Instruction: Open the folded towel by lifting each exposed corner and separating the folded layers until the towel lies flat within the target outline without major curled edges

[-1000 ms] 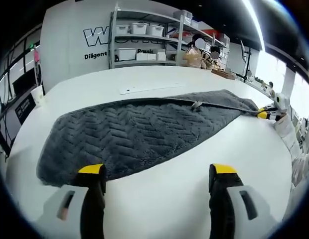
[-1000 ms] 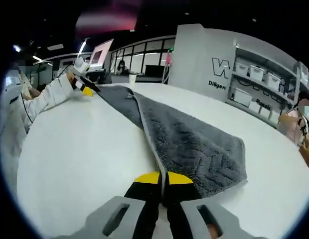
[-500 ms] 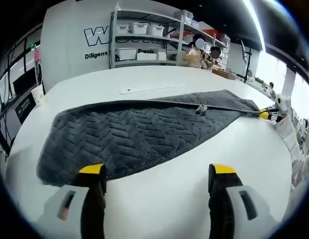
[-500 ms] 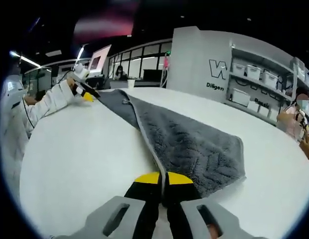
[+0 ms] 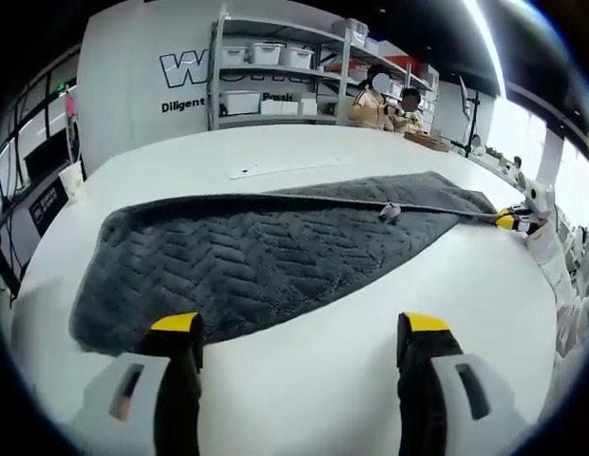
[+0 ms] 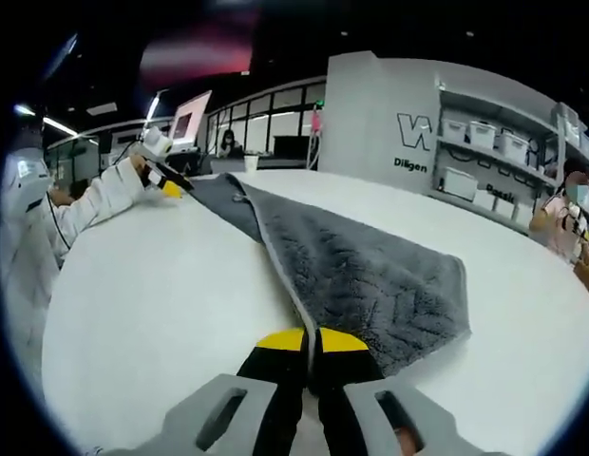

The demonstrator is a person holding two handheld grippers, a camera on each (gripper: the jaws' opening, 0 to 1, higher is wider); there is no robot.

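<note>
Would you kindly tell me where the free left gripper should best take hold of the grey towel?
Grip the towel's rounded near-left corner, coming in low from the table side. That edge lies exposed just ahead of the open left gripper.

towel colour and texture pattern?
Dark grey towel with a raised herringbone weave, clearest in the left gripper view.

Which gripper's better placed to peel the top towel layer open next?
Right. The right gripper is shut on the towel edge, so it could probably lift and pull straight away. The left gripper is open and holds nothing.
</note>
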